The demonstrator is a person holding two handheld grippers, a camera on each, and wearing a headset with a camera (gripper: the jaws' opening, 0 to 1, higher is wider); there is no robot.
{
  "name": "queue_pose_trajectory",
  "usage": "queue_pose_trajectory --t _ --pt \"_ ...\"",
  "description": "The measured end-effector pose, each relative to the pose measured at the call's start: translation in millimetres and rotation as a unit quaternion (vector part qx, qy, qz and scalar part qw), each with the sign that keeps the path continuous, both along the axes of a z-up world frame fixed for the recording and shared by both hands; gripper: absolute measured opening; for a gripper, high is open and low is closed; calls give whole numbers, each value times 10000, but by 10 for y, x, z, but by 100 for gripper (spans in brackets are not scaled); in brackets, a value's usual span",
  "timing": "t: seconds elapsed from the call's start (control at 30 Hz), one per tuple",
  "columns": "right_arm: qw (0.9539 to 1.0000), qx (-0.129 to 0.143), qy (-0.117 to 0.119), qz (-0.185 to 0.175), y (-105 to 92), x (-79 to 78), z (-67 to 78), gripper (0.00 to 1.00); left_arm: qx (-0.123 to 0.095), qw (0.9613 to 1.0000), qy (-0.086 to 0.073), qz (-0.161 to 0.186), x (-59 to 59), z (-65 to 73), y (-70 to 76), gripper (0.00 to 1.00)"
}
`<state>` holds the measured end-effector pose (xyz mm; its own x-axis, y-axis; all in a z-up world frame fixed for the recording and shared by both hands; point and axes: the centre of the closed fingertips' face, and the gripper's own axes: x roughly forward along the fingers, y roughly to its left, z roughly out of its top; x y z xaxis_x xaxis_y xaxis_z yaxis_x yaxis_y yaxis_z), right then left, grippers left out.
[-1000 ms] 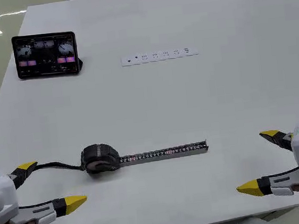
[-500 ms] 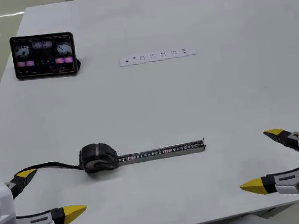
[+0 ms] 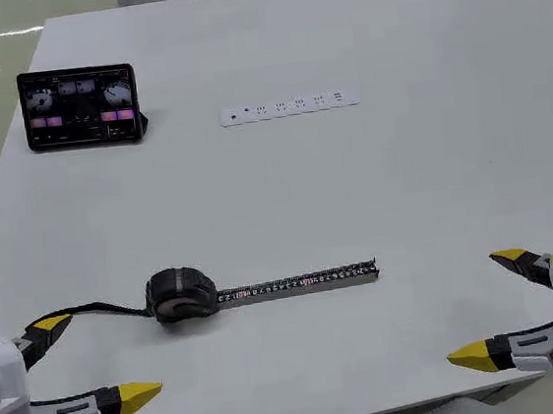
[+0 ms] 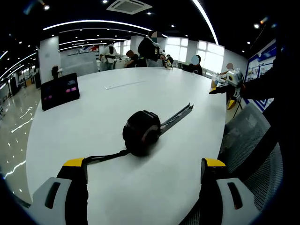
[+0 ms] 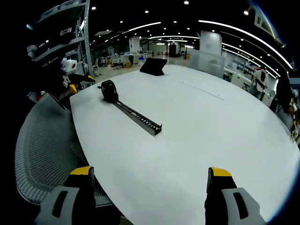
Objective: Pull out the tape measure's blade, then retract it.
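Retreat from tape [image 3: 182, 294], blade [image 3: 299, 283] left out
My left tongs [image 3: 112, 353] and right tongs [image 3: 473, 307] have eased outward, both wide open, empty; tape lies between them on the surface [image 3: 353, 179], so retracting remains.

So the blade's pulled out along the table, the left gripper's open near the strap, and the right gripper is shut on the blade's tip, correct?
Not quite: the head view shows the right gripper open, holding nothing, well apart from the blade's tip. The rest stands: the blade lies pulled out along the table and the left gripper is open near the strap.
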<state>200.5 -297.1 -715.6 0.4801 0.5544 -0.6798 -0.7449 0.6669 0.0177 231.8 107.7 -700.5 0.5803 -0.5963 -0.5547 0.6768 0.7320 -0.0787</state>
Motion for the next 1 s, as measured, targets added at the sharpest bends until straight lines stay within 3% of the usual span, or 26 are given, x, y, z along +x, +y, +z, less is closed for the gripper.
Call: queue_pose_trajectory --t 0.1,0.33,0.5,0.67,0.83,1.0 --pt "10000 -12 -19 38 8 -1 -1 99 29 10000 -35 -49 11 21 -17 99" --pt "9998 -73 38 169 37 -23 -30 99 163 9998 93 -55 35 -11 -4 99" --pt "9998 -47 8 206 66 58 24 99 296 9995 136 -24 86 -25 -22 99" --pt "9994 -140 8 306 75 158 22 99 295 9994 168 11 158 -1 -86 99" --pt "9979 -263 104 581 135 207 7 99 229 9995 218 85 257 27 -177 99" --pt "9954 -404 165 858 205 285 15 99 299 9993 224 48 318 12 -286 99"
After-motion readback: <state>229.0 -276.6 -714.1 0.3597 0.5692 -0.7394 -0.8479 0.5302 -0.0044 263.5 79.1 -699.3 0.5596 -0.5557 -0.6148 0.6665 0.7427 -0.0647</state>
